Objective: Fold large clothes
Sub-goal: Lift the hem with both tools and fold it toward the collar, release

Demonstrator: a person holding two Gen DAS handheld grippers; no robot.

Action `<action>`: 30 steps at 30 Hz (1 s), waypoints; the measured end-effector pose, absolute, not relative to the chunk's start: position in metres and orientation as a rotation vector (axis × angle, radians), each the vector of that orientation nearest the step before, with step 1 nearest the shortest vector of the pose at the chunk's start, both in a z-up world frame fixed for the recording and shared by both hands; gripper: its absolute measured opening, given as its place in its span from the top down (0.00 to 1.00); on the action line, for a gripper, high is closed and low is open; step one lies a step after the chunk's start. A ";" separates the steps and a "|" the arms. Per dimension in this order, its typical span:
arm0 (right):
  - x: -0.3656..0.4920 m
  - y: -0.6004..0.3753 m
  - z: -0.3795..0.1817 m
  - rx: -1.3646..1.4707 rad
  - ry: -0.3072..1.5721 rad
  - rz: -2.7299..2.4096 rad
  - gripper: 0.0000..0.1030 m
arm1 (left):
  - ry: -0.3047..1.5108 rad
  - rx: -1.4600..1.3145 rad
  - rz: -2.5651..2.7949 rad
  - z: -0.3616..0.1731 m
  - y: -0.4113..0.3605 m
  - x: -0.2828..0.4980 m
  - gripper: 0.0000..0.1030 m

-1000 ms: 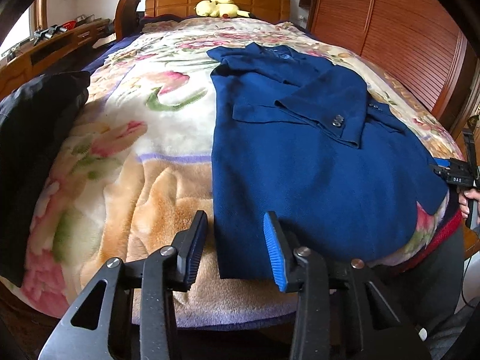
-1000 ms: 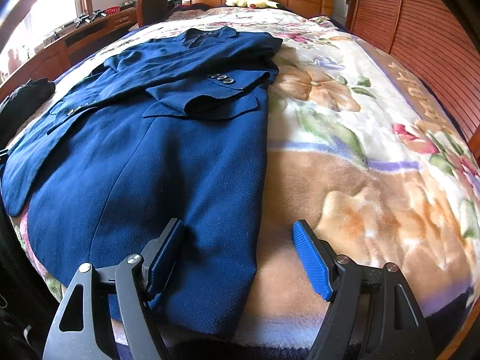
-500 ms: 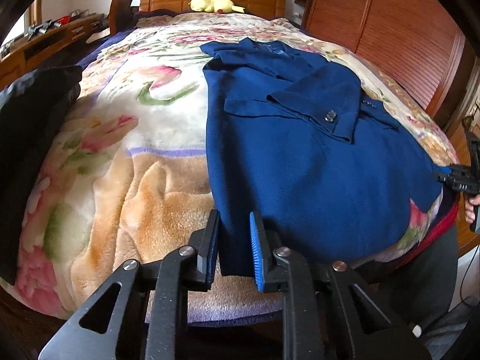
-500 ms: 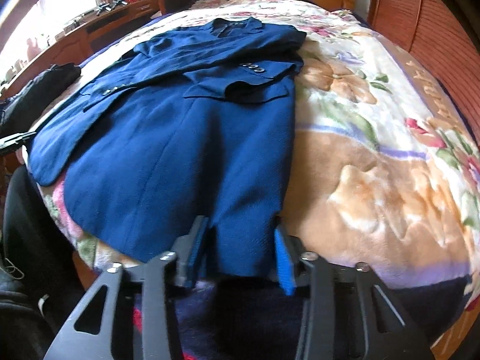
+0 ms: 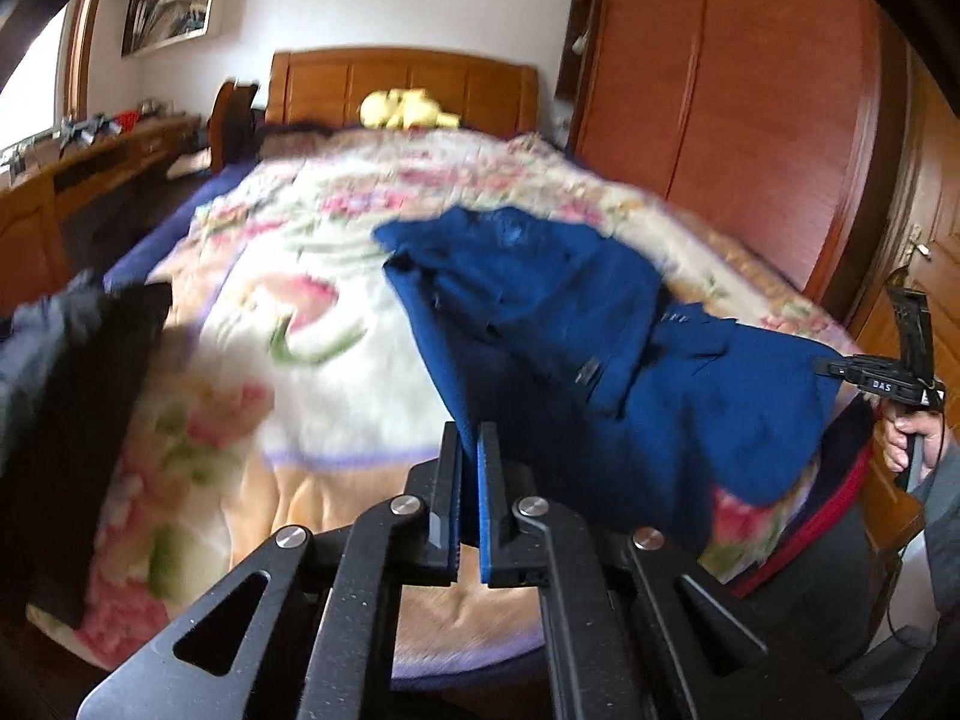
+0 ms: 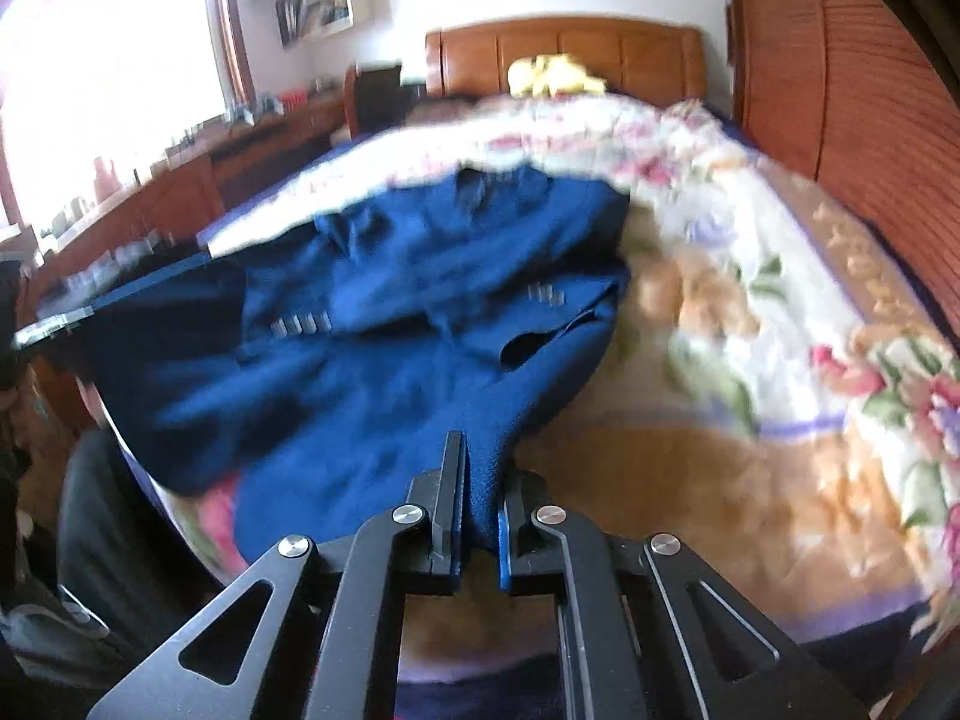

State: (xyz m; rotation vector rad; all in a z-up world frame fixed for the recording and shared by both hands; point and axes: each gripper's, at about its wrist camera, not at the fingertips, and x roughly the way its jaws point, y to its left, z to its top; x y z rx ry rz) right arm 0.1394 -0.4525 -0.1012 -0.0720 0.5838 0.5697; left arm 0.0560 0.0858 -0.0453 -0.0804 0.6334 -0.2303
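Bedroom, floral bed point(image 5: 252, 396): I had both hand-held grippers, left point(image 5: 470, 450) and right point(image 6: 477, 456), clamped on blue jacket point(image 5: 600, 372) hem corners, lifted; next, carry hem toward collar

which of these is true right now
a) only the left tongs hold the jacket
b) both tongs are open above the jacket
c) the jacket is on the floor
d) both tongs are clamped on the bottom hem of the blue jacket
d: the left tongs and the right tongs each have their jaws pressed together on a bottom corner of the blue jacket, whose hem hangs lifted off the floral blanket.
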 end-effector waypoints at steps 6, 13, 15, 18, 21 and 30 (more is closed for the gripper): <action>0.109 -0.461 -0.061 -0.069 0.475 0.586 0.93 | 0.537 -0.065 -0.272 -0.004 0.070 0.042 0.96; 0.067 -0.487 -0.028 -0.003 0.373 0.622 0.93 | 0.431 -0.020 -0.344 0.047 0.057 0.009 0.96; 0.053 -0.493 -0.016 0.001 0.342 0.625 0.93 | 0.402 -0.014 -0.356 0.059 0.054 0.001 0.96; 0.031 -0.501 -0.001 0.008 0.296 0.638 0.93 | 0.354 -0.023 -0.378 0.079 0.055 -0.010 0.96; 0.005 -0.512 0.011 0.001 0.246 0.654 0.94 | 0.302 -0.027 -0.393 0.098 0.056 -0.020 0.96; 0.063 -0.494 -0.013 -0.088 0.315 0.588 0.93 | 0.369 -0.009 -0.244 0.067 0.063 0.055 0.96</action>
